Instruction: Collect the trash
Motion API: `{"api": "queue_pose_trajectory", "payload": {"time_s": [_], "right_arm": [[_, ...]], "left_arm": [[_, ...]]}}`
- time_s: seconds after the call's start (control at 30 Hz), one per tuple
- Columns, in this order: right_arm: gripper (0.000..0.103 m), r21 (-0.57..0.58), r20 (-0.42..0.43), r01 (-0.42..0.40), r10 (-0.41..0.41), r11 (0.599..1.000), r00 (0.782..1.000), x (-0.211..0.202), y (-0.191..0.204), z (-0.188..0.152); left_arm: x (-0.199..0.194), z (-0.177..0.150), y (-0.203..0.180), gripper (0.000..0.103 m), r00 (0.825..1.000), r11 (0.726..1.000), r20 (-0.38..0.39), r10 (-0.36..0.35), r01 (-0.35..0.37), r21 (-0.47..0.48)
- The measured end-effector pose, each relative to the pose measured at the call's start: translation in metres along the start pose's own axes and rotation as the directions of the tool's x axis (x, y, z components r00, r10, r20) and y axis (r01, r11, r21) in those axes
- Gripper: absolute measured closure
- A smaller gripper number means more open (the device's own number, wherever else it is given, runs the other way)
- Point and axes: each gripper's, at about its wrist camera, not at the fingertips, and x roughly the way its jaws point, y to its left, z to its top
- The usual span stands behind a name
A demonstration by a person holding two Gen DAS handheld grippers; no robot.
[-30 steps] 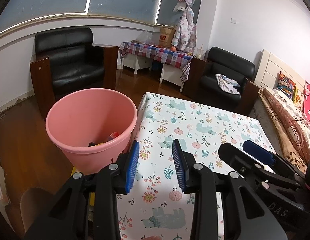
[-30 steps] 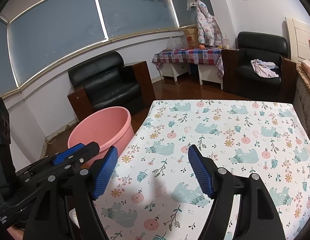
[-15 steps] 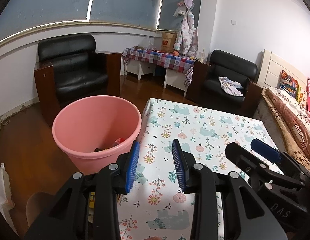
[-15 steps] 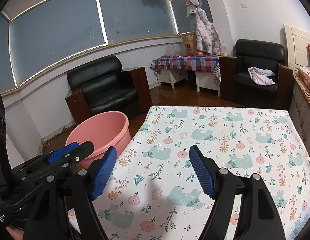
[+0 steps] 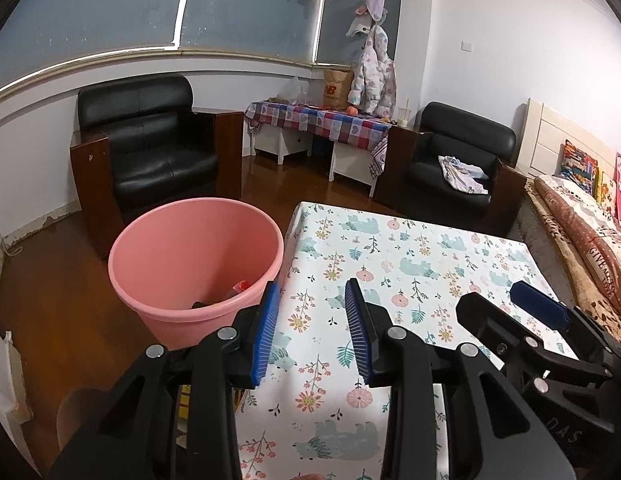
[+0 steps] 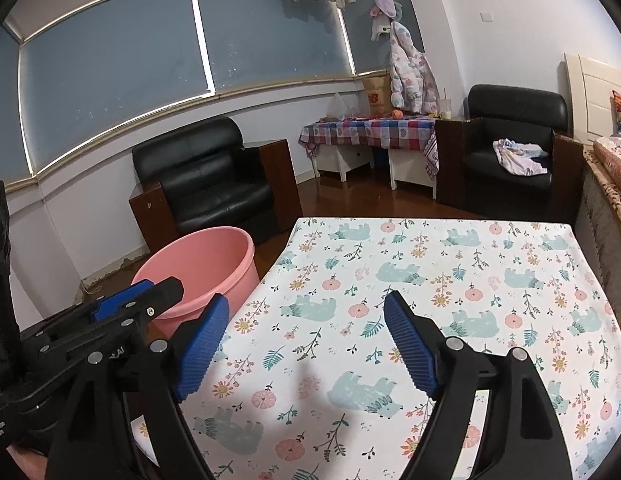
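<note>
Hovering over the near edge of the table [image 5: 450,256], the left gripper [image 5: 312,320] is seen with its jaws partly apart and nothing between them. The right gripper [image 6: 306,344] is held beside it above the floral tablecloth [image 6: 450,280], its jaws opening wide, likewise empty. The pink bin [image 5: 158,264] stands on the floor against the table's left edge; trash [image 5: 234,290] is visible at its bottom, partly hidden by the rim.

The pink bin's [image 5: 194,264] near rim hides most of the trash [image 5: 230,292] inside it; the scraps are unidentifiable.
</note>
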Motion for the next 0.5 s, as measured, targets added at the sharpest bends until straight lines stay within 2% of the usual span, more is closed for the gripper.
{"api": "queue_pose_trajectory", "payload": {"time_s": [0.5], "right_arm": [[0.024, -0.010, 0.021, 0.028, -0.028, 1.000, 0.999, -0.0098, -0.0005, -0.0010]], "left_arm": [[-0.0027, 0.0020, -0.0013, 0.068, 1.000, 1.000, 0.007, 0.001, -0.001, 0.006]]}}
